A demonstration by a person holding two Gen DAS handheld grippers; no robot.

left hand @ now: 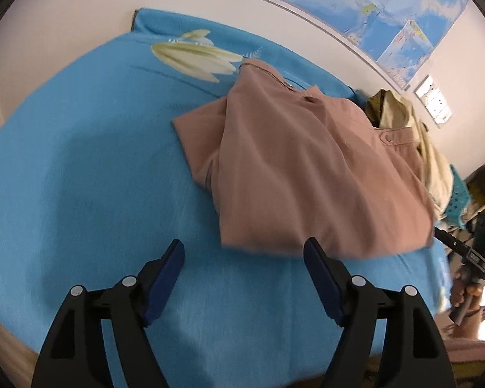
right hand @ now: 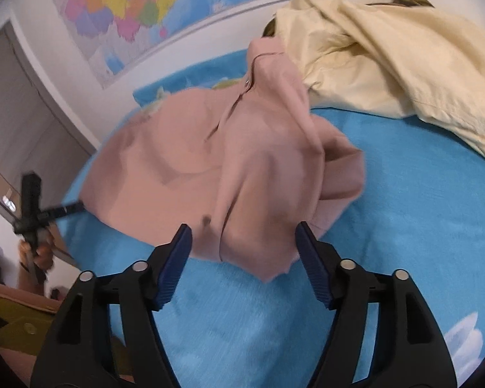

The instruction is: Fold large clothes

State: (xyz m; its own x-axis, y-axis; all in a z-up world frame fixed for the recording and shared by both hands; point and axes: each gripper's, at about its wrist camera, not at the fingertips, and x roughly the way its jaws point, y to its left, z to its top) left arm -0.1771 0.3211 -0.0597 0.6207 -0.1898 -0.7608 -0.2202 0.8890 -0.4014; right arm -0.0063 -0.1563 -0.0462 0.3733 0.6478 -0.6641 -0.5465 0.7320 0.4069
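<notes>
A dusty pink shirt (left hand: 300, 174) lies partly folded on a bright blue blanket (left hand: 80, 177), collar towards the wall. My left gripper (left hand: 244, 252) hovers open just short of its near hem, nothing between the blue pads. In the right wrist view the same pink shirt (right hand: 242, 168) lies rumpled, one flap doubled over. My right gripper (right hand: 242, 236) stands open at its near corner; cloth shows between the fingers, but the pads do not press it. Each view shows the other gripper in a hand at the edge, at the right (left hand: 468, 255) and at the left (right hand: 32, 207).
A pale yellow garment (right hand: 404, 64) lies heaped at the back right of the blanket (right hand: 404, 226), with an olive one (left hand: 376, 106) beside it. Maps (left hand: 371, 6) hang on the wall behind. A teal basket (left hand: 459, 200) stands past the blanket's right edge.
</notes>
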